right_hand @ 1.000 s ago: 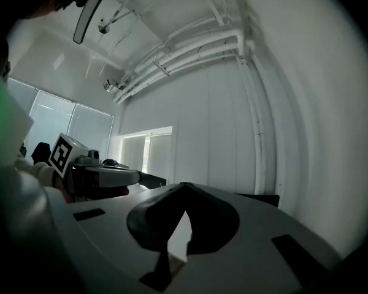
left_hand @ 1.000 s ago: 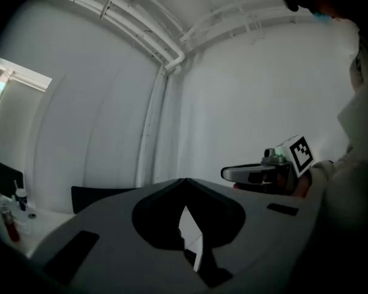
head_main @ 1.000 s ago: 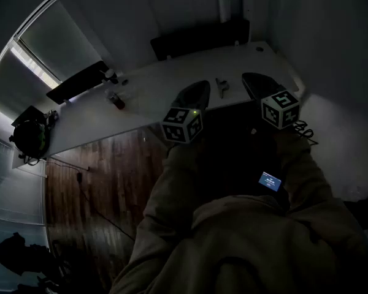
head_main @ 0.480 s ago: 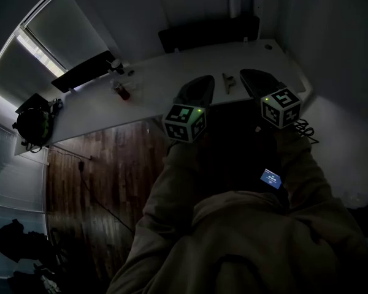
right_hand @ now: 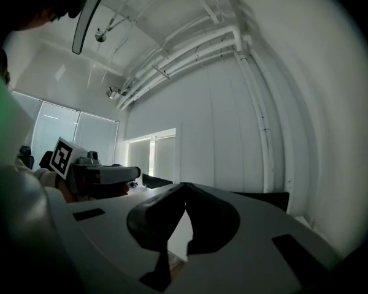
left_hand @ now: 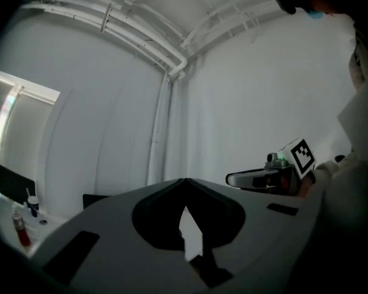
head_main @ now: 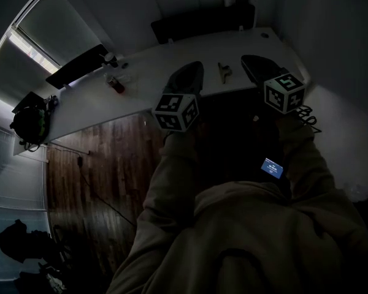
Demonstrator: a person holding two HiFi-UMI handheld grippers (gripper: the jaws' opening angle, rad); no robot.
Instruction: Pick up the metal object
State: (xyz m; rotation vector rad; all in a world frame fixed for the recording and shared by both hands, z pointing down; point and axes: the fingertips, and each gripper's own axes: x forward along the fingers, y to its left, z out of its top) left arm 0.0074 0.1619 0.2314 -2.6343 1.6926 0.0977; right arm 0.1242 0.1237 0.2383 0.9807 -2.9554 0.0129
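Your left claw (left_hand: 184, 182) and right claw (right_hand: 184, 186) are both closed tip to tip, gripping nothing. The metal object (head_main: 222, 72) lies between the 2, on the white table (head_main: 141, 94). Far left of the left claw stands a red bottle (head_main: 115, 84). Dim room; the object's shape is unclear.

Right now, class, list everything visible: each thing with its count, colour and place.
table: one, white, before the person.
metal object: one, greyish, on table between grippers.
bottle: one, red, table's left part.
panels: two, black, table's far edge.
bag: one, black, table's left end.
floor: one, brown wood, below table.
left gripper: one, dark grey, jaws shut, empty.
right gripper: one, dark grey, jaws shut, empty.
sleeves: two, tan, behind the grippers.
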